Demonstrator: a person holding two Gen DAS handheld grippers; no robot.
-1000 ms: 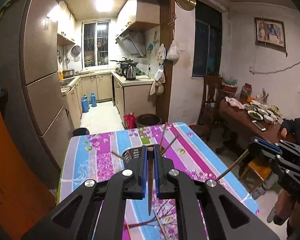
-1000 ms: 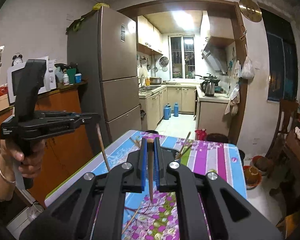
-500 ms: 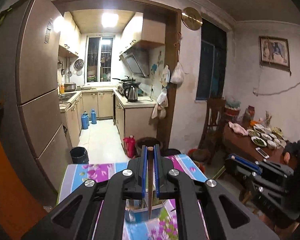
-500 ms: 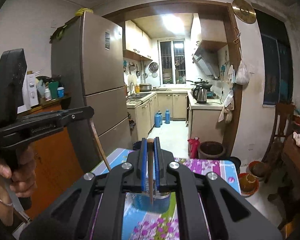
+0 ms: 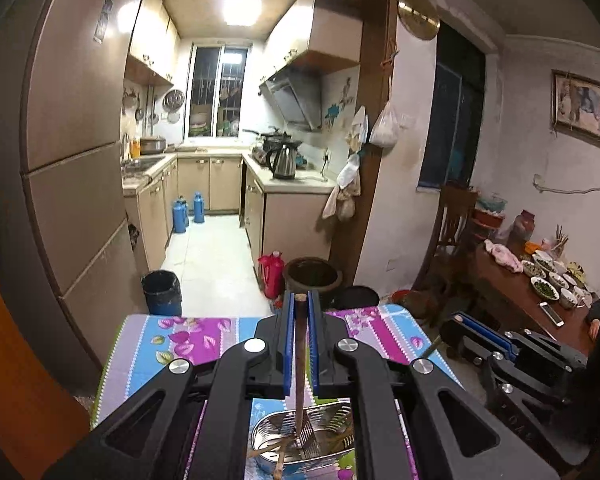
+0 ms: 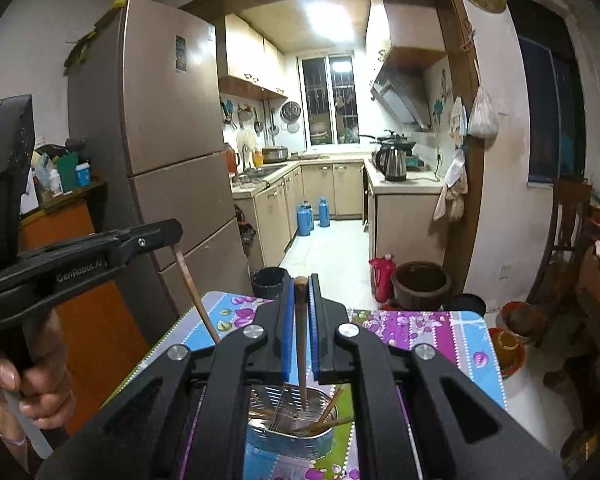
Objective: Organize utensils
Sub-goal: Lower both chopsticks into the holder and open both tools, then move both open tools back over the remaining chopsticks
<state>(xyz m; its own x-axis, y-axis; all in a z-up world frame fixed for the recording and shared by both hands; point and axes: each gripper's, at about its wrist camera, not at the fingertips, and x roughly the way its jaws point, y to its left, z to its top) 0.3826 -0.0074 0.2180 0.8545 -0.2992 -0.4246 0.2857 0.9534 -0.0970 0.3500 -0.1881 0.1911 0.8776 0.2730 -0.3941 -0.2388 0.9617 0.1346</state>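
Observation:
My left gripper is shut on a brown chopstick that hangs tip-down into a steel utensil holder on the flowered tablecloth. My right gripper is shut on another chopstick, its tip inside the same holder. Several chopsticks lie in the holder. The left gripper also shows at the left of the right wrist view, its chopstick slanting down. The right gripper shows at the right of the left wrist view.
The table has a striped purple and blue cloth. Beyond its far edge are a fridge, a black bin, a red thermos and a clay pot. A dining table with dishes stands at the right.
Both grippers have tilted down and come over the holder. The chopstick tips now reach into it, where a second ago they hung above the cloth.

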